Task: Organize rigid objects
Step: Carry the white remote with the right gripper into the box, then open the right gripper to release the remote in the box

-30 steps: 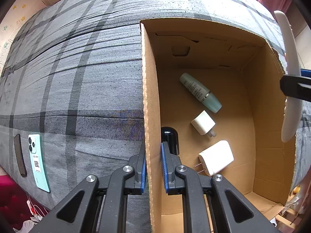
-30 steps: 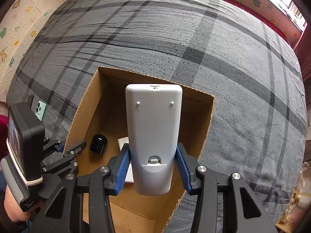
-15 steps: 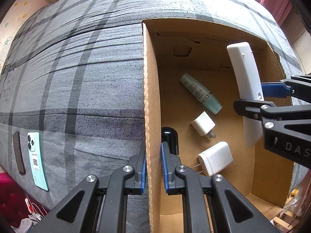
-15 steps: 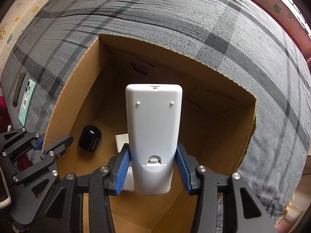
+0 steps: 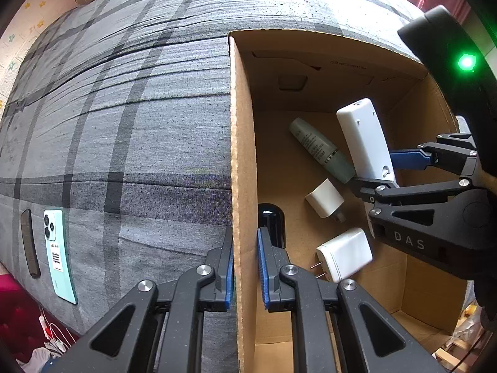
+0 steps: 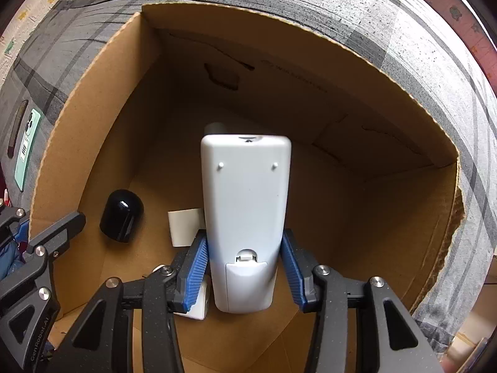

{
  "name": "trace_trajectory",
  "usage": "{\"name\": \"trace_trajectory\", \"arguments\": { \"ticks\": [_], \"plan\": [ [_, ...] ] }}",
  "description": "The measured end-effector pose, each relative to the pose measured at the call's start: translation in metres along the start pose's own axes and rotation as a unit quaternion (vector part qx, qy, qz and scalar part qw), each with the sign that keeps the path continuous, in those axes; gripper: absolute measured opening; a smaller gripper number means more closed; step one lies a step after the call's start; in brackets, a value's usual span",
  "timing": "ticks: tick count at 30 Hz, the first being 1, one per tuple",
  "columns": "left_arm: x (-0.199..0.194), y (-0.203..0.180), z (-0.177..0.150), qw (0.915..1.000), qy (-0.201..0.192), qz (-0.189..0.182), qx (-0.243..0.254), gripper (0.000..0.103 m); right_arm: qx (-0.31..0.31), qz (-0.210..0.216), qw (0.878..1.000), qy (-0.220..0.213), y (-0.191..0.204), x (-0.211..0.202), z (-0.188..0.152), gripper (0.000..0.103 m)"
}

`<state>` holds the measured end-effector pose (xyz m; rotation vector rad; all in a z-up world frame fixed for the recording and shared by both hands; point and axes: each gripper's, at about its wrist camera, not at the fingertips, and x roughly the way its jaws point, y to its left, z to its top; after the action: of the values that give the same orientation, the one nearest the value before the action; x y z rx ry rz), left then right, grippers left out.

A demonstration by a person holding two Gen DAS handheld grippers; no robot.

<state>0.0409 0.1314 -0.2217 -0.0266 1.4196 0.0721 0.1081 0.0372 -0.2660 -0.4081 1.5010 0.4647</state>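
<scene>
My left gripper (image 5: 244,264) is shut on the left wall (image 5: 240,155) of an open cardboard box, one finger inside and one outside. My right gripper (image 6: 245,267) is shut on a white remote control (image 6: 245,211), back side up, and holds it low inside the box; the remote also shows in the left wrist view (image 5: 365,140). On the box floor lie a pale green tube (image 5: 320,149), a small white plug (image 5: 324,197), a larger white charger (image 5: 344,255) and a black cap (image 6: 121,215).
The box stands on a grey plaid bedspread (image 5: 124,108). A mint green phone (image 5: 57,251) and a dark slim bar (image 5: 29,242) lie on the spread at the far left. Red fabric and cables show beyond the bed's lower left edge.
My right gripper has carried the remote from above the box's right rim down into the box. My left gripper has stayed clamped on the box wall.
</scene>
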Motion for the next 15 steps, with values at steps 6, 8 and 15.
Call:
{"name": "trace_trajectory", "arguments": {
  "ticks": [6, 8, 15],
  "plan": [
    [-0.001, 0.001, 0.000, 1.0000, -0.001, -0.001, -0.003, 0.014, -0.001, -0.001, 1.000, 0.007, -0.003, 0.008, -0.001, 0.050],
    [-0.001, 0.001, -0.001, 1.0000, -0.001, -0.003, -0.004, 0.014, -0.001, 0.001, 1.000, 0.010, -0.005, 0.011, -0.001, 0.050],
    [-0.002, 0.001, -0.001, 1.0000, -0.002, -0.002, -0.003, 0.014, -0.001, 0.009, 1.000, 0.011, -0.003, 0.011, -0.002, 0.050]
  ]
}}
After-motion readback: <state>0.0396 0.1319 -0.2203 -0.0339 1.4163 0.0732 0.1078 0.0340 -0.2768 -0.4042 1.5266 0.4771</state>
